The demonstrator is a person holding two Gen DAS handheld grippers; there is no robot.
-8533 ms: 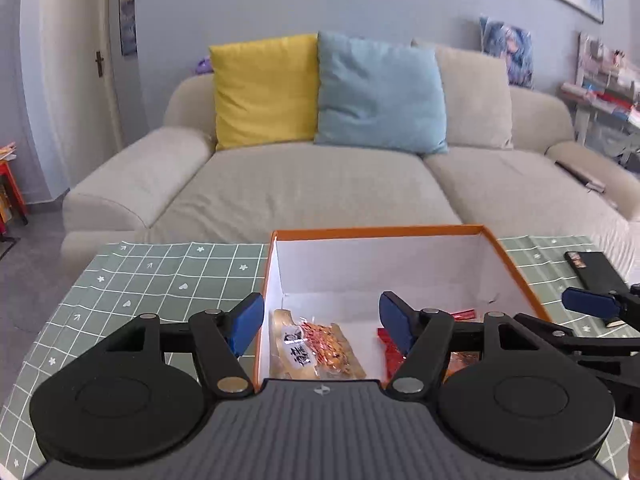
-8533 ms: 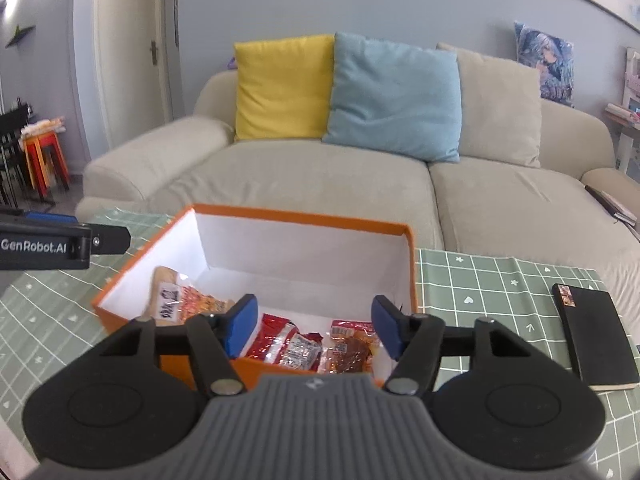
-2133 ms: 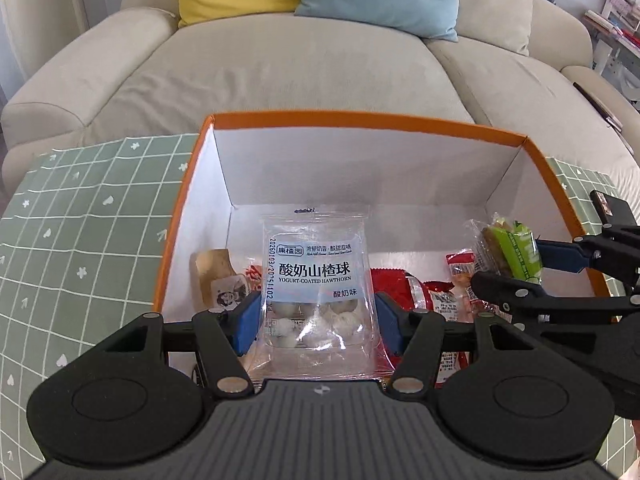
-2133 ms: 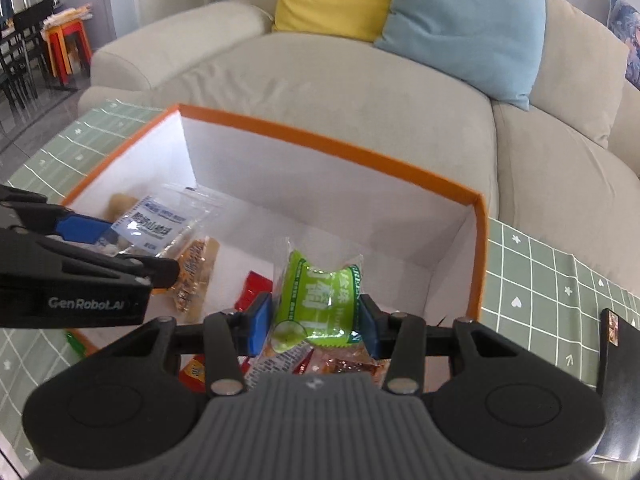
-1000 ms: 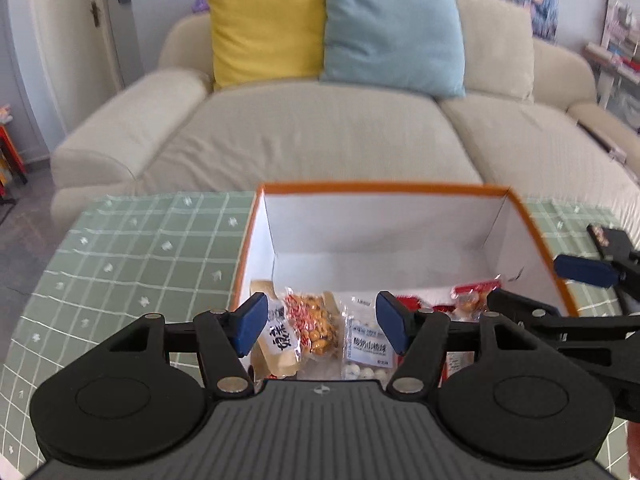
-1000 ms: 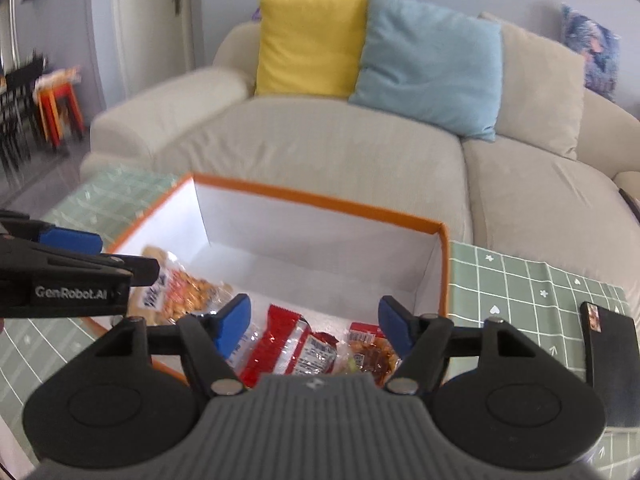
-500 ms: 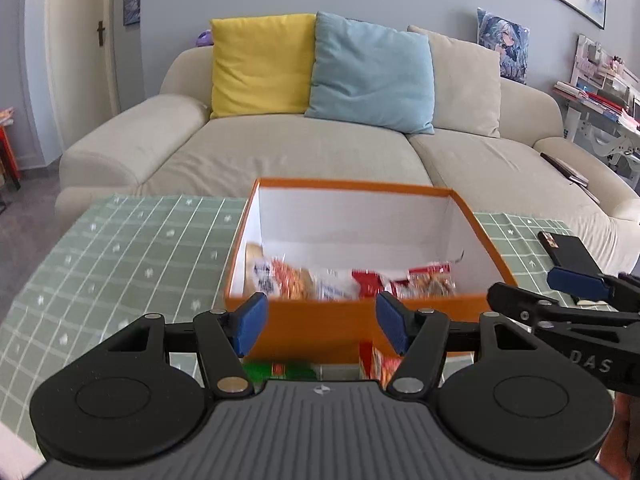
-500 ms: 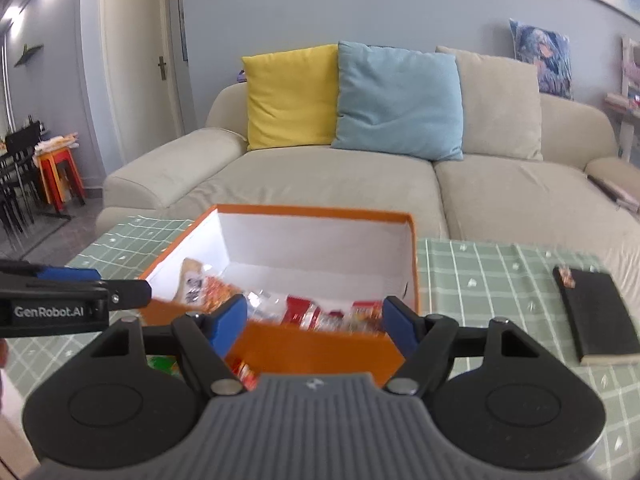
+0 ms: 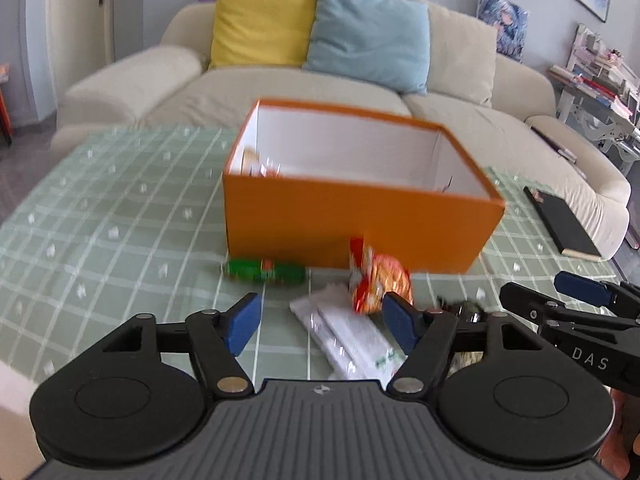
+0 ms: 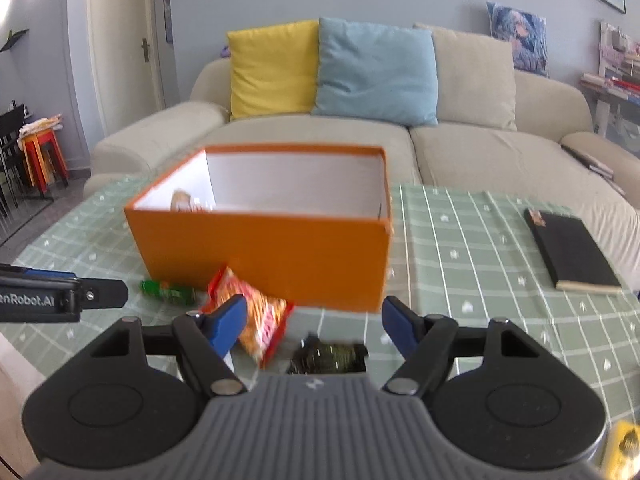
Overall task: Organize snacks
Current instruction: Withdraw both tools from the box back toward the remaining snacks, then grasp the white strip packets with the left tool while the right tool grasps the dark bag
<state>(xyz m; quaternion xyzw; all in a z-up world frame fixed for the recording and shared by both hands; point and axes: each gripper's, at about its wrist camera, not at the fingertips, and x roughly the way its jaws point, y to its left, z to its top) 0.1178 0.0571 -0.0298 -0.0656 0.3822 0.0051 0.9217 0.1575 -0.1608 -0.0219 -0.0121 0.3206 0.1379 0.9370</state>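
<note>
Left wrist view: left gripper (image 9: 322, 320), jaws just widened and empty, hovers before the orange box (image 9: 352, 228); right gripper (image 10: 310, 322) likewise gapes empty.

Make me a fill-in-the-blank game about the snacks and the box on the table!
1. The big box on the table is coloured ____.
2. The long green snack lies on the tablecloth, ____ the box.
3. The left claw is ____, holding nothing.
4. The black book lies on the ____ tablecloth.

Missing words: orange; outside; open; green
</note>
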